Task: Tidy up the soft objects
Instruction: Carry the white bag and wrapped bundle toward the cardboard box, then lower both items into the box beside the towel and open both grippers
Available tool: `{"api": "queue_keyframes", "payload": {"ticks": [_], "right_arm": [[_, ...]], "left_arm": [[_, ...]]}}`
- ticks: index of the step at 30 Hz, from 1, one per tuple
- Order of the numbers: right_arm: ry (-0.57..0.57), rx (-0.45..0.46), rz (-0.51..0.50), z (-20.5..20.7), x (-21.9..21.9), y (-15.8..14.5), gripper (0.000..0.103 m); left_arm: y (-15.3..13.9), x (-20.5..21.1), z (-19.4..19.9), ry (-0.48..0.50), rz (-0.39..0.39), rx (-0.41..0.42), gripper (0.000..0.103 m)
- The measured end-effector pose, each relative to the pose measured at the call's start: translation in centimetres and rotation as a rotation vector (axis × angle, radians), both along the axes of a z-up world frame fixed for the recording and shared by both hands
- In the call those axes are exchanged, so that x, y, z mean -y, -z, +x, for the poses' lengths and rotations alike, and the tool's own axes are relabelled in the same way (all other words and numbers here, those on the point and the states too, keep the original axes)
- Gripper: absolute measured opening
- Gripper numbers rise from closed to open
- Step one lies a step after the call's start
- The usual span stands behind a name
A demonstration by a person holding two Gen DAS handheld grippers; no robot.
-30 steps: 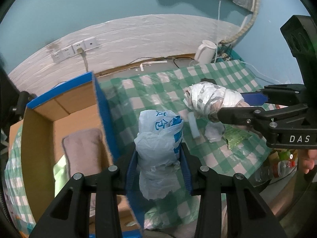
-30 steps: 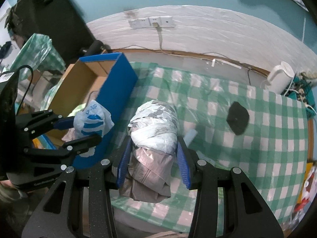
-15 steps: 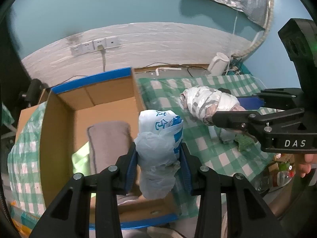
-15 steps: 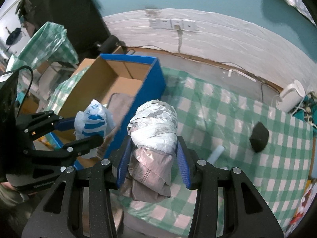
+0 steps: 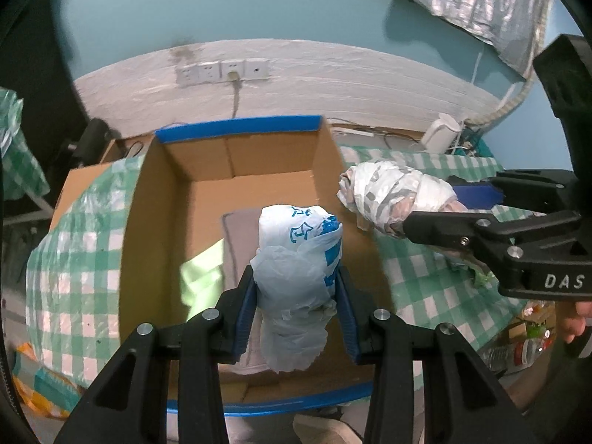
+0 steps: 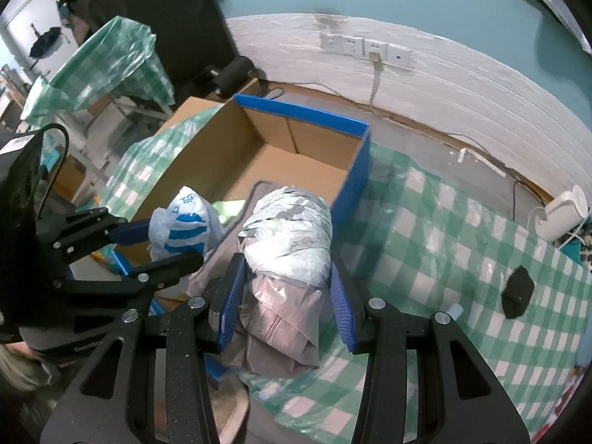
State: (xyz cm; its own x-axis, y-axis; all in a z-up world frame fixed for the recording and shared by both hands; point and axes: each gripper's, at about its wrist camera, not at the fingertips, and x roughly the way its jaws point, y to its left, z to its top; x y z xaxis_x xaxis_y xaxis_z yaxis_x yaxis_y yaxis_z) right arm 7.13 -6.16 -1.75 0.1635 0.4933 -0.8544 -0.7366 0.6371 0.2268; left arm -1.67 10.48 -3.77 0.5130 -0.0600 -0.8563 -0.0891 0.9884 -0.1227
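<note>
My left gripper (image 5: 296, 281) is shut on a white and blue plastic bag bundle (image 5: 296, 259) and holds it above the open cardboard box (image 5: 207, 162) with blue outer walls. My right gripper (image 6: 283, 277) is shut on a grey and white wrapped bundle (image 6: 286, 233), held over the box's right wall. The wrapped bundle also shows in the left wrist view (image 5: 392, 192), right of the box, and the bag bundle in the right wrist view (image 6: 183, 222). A grey folded cloth (image 5: 240, 229) and a light green item (image 5: 201, 277) lie in the box.
A green checked tablecloth (image 6: 462, 240) covers the table right of the box. A black object (image 6: 516, 292) lies on it at the right. A white kettle (image 6: 562, 214) stands at the back right. A white wall strip with sockets (image 5: 225, 70) runs behind.
Both grippers have moved left with their bundles, from above the tablecloth to above the box. The box now fills the middle of both views.
</note>
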Motion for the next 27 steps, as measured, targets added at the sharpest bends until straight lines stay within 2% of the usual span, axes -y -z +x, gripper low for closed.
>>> {"api": "queue_keyframes", "payload": {"ticks": [11,15,18,20,22,27], "right_arm": [[-0.038,-0.021,-0.013,-0.4,-3.4,1.2,0.044],[-0.05,-0.03,-0.014,-0.7,-4.1,1.6,0.049],[-0.034,-0.016,-0.013,-0.7,-4.2,1.6,0.062],[-0.032,-0.007,-0.01,-0.6,-4.2,1.5,0.066],[-0.025,-0.005,-0.005,-0.5,-3.9,1.4,0.066],[-0.003,-0.008,0.004,0.0,-2.9,1.1,0.069]], "left_arm": [[1.1,-2.6,-0.2,-0.062,0.003,-0.032,0.042],[1.5,-3.4,-0.3,-0.099,0.004,-0.041,0.047],[1.7,-3.9,-0.1,-0.114,0.004,-0.051,0.049],[1.8,-4.0,-0.1,-0.126,0.005,-0.054,0.052],[1.7,-4.1,-0.1,-0.131,0.002,-0.051,0.056],[1.6,-4.1,-0.1,-0.133,-0.006,-0.047,0.057]]}}
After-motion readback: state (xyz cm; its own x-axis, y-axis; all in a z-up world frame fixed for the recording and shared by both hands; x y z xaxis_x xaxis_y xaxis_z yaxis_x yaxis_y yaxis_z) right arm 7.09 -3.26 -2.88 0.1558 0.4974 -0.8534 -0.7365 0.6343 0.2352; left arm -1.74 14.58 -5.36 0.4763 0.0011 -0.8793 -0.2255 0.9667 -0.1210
